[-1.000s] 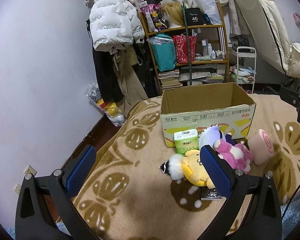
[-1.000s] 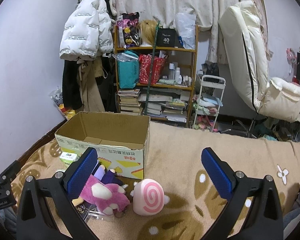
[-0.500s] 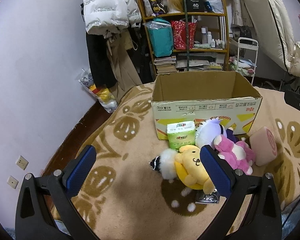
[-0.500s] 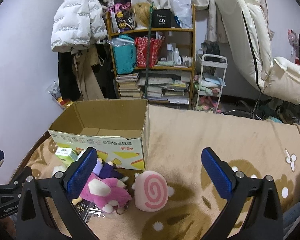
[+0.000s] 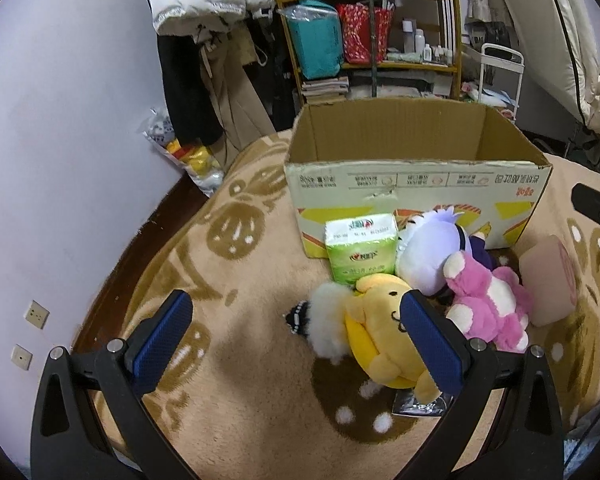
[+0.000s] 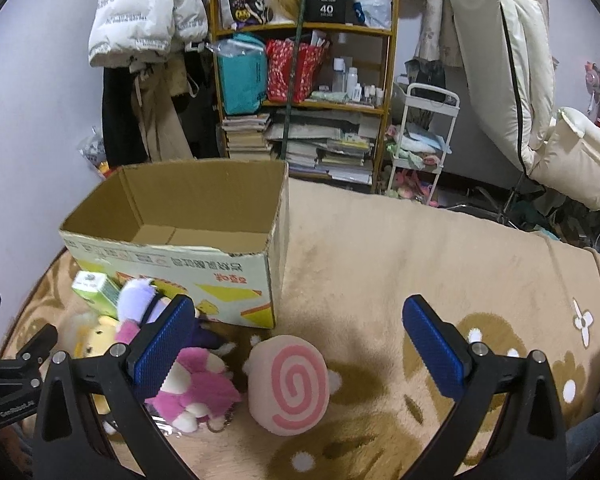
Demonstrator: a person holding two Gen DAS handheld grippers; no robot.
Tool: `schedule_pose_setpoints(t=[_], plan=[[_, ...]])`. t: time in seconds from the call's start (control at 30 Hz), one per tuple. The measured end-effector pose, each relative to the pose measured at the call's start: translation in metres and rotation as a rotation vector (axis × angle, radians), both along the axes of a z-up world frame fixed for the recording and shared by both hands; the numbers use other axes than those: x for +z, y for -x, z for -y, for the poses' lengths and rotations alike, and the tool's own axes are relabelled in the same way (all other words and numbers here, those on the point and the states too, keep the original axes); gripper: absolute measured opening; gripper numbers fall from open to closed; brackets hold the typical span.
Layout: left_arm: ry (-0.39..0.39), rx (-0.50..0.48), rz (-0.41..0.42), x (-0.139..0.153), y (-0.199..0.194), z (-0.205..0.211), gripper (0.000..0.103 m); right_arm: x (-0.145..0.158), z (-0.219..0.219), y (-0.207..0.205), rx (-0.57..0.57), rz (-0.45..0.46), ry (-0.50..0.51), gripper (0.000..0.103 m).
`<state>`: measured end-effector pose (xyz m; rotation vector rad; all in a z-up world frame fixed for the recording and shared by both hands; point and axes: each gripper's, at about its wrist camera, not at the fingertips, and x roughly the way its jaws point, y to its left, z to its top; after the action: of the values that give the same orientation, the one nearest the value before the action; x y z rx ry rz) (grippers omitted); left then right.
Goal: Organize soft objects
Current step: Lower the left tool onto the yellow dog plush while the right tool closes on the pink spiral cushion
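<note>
An open, empty cardboard box [image 5: 416, 184] stands on a tan patterned blanket [image 5: 240, 360]. In front of it lie a green tissue pack [image 5: 360, 254], a white-and-purple plush [image 5: 432, 252], a yellow plush [image 5: 374, 340] with a white furry piece [image 5: 328, 330], a pink plush [image 5: 486, 306] and a pink swirl roll cushion [image 6: 288, 384]. My left gripper [image 5: 296, 340] is open and empty, just above the yellow plush. My right gripper [image 6: 296, 344] is open and empty, above the roll cushion [image 5: 550, 280], with the box [image 6: 180, 240] ahead on the left.
A cluttered wooden shelf [image 6: 300, 92], hanging coats [image 5: 204, 40] and a white trolley [image 6: 424, 140] stand beyond the blanket. A cream recliner [image 6: 540, 100] is at right. A dark packet [image 5: 420, 404] lies under the yellow plush. The wall with sockets [image 5: 36, 314] is at left.
Both grippers have moved forward and down toward the toys and the box. The jaws stay open and nothing has been taken hold of.
</note>
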<state>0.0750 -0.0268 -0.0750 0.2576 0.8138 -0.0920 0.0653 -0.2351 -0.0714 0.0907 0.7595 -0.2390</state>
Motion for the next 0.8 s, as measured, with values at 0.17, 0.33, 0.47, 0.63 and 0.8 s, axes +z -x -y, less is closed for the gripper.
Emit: schedule_pose_setpoints(t=[0.17, 0.33, 0.47, 0.63, 0.8], plan=[[-0.002, -0.017, -0.03, -0.011, -0.006, 0.006, 0.102, -0.015, 0.005, -0.013, -0.003, -0.051, 0.0, 0.103], [0.018, -0.059, -0.054, -0.017, -0.006, 0.011, 0.102, -0.03, 0.01, -0.021, -0.014, -0.097, -0.023, 0.103], [0.02, -0.085, -0.08, -0.024, -0.006, 0.017, 0.102, -0.041, 0.015, -0.023, -0.027, -0.141, -0.057, 0.103], [0.038, -0.096, -0.145, -0.037, -0.008, 0.018, 0.102, -0.052, 0.02, -0.024, -0.046, -0.179, -0.089, 0.103], [0.046, -0.115, -0.159, -0.041, -0.007, 0.02, 0.102, -0.063, 0.022, -0.027, -0.055, -0.22, -0.088, 0.103]])
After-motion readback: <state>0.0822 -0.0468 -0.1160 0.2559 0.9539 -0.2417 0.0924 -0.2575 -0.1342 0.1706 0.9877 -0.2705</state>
